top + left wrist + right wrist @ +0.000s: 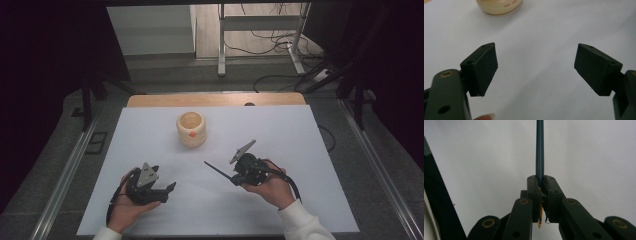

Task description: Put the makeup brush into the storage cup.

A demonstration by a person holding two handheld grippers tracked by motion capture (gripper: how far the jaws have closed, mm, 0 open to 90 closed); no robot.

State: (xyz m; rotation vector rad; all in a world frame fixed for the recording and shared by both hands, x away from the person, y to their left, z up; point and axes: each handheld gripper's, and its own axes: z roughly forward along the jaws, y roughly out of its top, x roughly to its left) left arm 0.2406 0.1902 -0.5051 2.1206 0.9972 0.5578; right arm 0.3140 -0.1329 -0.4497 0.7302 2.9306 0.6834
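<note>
A cream round cup (pixel 191 129) with an orange mark stands on the white sheet (pixel 280 135) toward the back; its base (pixel 498 6) shows at the top of the left gripper view. My right gripper (pixel 235 177) is shut on a dark blue pencil (pixel 217 171) that sticks out to the left over the sheet. In the right gripper view the pencil (pixel 539 152) runs straight up from the closed jaws, its sharpened wooden tip (pixel 539 223) below them. My left gripper (pixel 167 192) rests at the front left, open, with nothing between its fingers (pixel 482 70).
The white sheet covers a wooden table whose far edge (pixel 215 99) shows behind the cup. Metal rails (pixel 65 170) run along both sides. Beyond the table are a desk frame (pixel 222 45) and cables (pixel 280 42) on the floor.
</note>
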